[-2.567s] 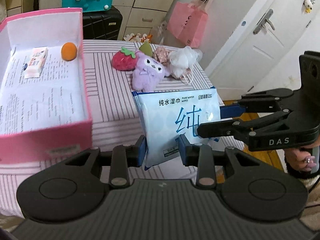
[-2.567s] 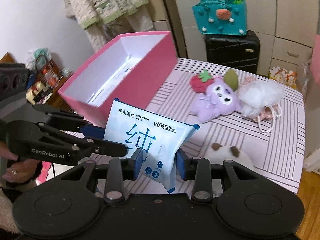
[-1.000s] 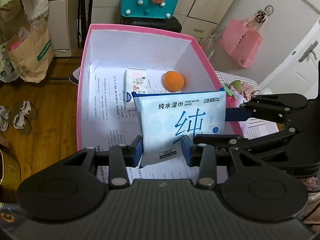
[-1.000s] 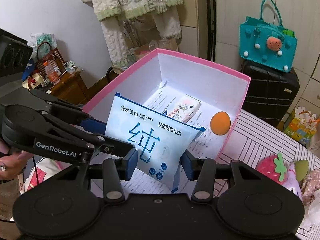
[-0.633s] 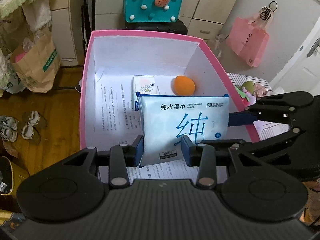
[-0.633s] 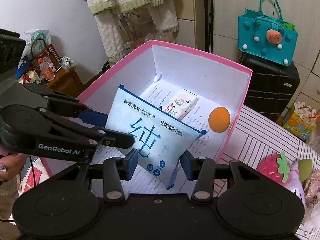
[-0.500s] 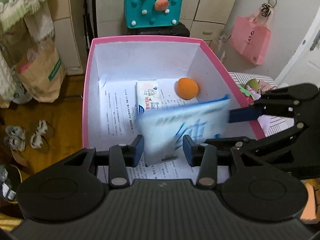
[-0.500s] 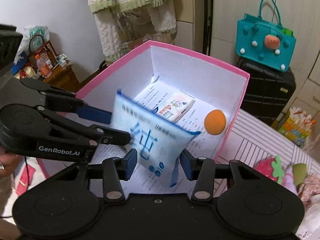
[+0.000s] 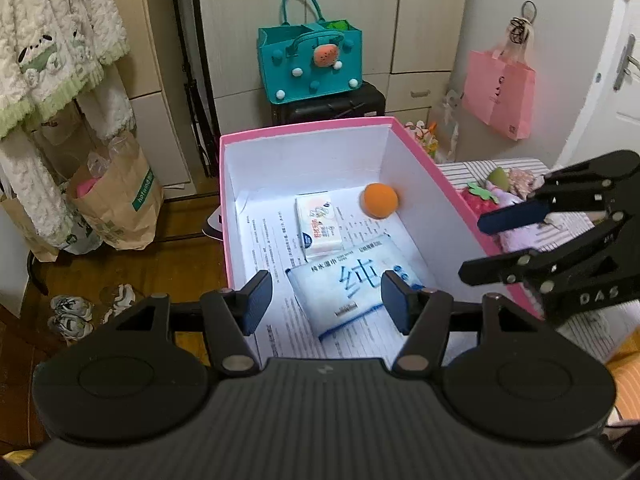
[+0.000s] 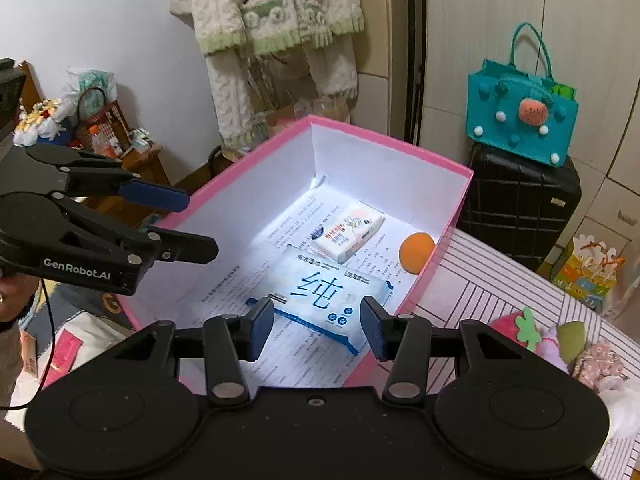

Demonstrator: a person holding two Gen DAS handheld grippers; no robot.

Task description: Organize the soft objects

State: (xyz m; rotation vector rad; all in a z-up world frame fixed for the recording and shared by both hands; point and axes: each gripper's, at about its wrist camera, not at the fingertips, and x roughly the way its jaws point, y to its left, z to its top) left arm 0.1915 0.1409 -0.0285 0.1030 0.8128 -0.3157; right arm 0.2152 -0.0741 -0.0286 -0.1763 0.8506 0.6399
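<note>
Nearest: left gripper [image 9: 326, 298] and right gripper [image 10: 317, 328] both hang above the near end of the pink box [image 10: 452, 216], jaws spread wide w/ nothing between them — each one released.

Just below and past the fingertips, the blue-and-white wet-wipes pack [image 10: 320, 292] lies flat, label up, on the printed paper lining the box floor, roughly mid-box. My read: it's a floppy film pouch w/ some heft from the damp sheets, slick on the outside, so a one-corner pinch would let it sag and swing. Better to take it across a short edge or the sealed seam, one gripper per side.

Next back, touching or just beside the pack's far edge (can't tell which), is the small tissue pack [image 10: 347, 236] — light, squashy, prob. fine w/ a single grip across its narrow width. The orange ball [image 10: 416, 257] sits by the box's right wall near the far corner; looks like foam, would compress and could roll off the pads unless gripped on its middle.

Further right, outside the box on the striped tablecloth [image 10: 504, 280]: a strawberry plush [image 10: 516, 330] and purple plush [image 10: 554, 342] w/ other soft bits — still to be put away, I'd judge. Plush grabs easily by the body.
</note>
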